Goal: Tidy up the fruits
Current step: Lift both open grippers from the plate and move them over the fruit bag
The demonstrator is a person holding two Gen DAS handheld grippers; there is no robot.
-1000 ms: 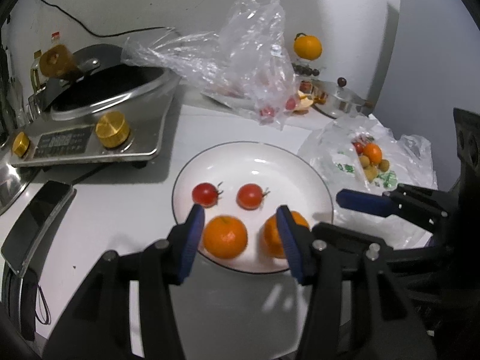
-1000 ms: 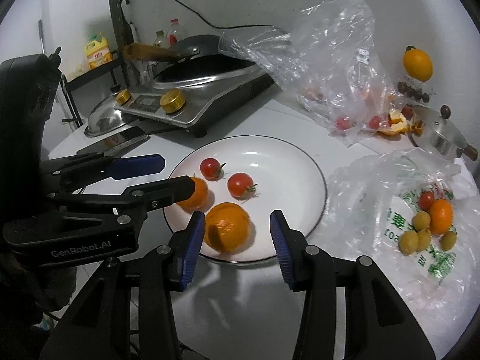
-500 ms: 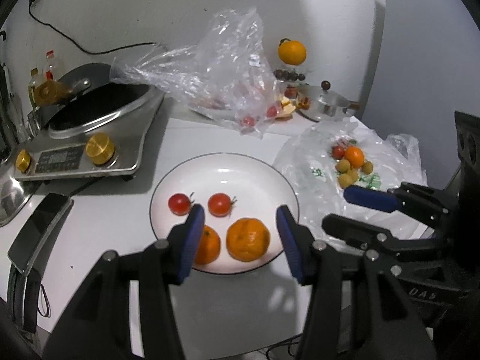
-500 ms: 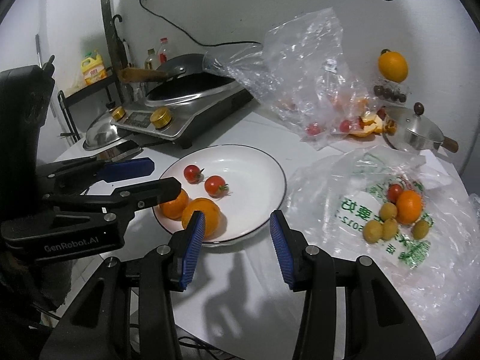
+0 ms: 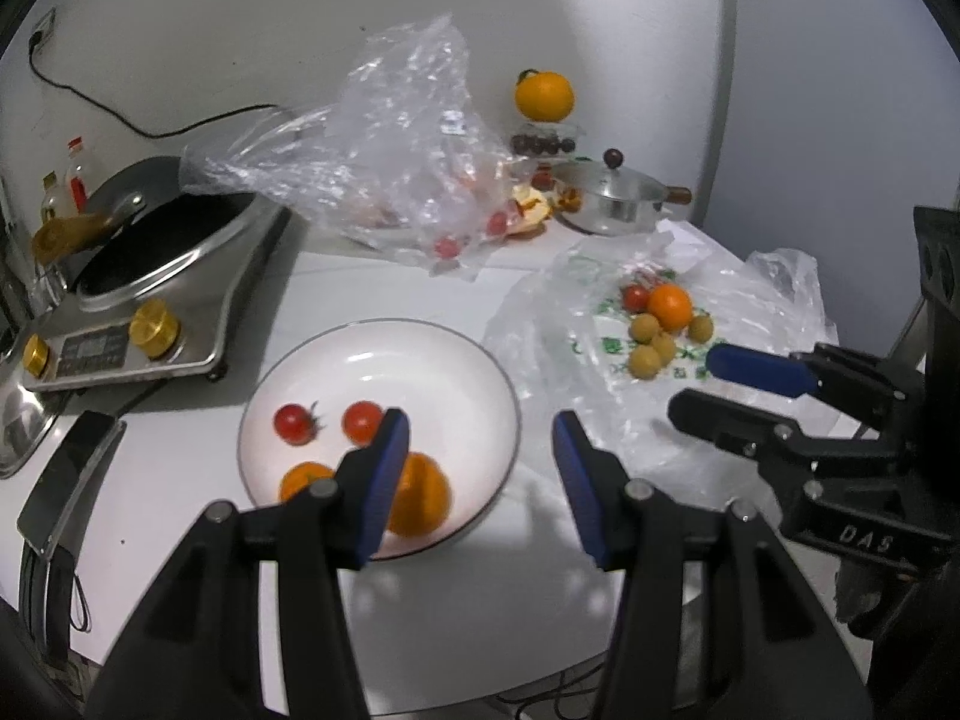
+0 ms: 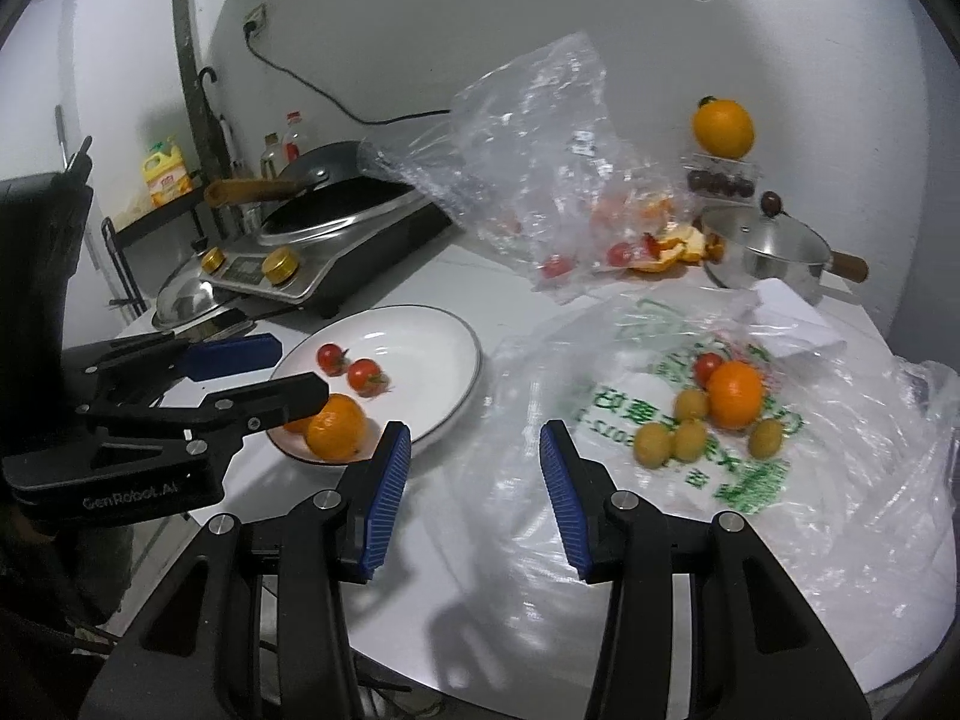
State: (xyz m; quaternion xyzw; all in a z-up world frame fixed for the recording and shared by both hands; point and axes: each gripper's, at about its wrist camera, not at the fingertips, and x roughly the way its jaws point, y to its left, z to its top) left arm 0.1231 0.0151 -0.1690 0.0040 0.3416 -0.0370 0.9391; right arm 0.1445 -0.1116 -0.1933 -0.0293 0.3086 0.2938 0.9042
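Both my grippers hang over the white table, jaws partly apart and holding nothing. My left gripper (image 5: 480,468) has the white plate (image 5: 420,336) just ahead and to its left; its left finger (image 5: 384,474) covers part of the larger orange (image 5: 423,498), and the smaller orange (image 5: 303,477) beside it is half hidden behind that same finger's arm. Two cherry tomatoes (image 5: 327,420) sit clear farther back on the plate.

My right gripper (image 6: 474,480) floats above the near edge of the printed plastic bag (image 6: 630,396), nothing between its pads. Ahead and to its right, on that bag, lie an orange (image 6: 735,393), one tomato (image 6: 707,365) partly tucked behind it, and several small yellow-green fruits (image 6: 672,441) too blurred for me to name.

Farther off, a crumpled clear bag (image 6: 540,162) holds red and orange pieces I cannot make out through the film. From the right wrist view my left gripper's black arm hides most of the plate's smaller orange.
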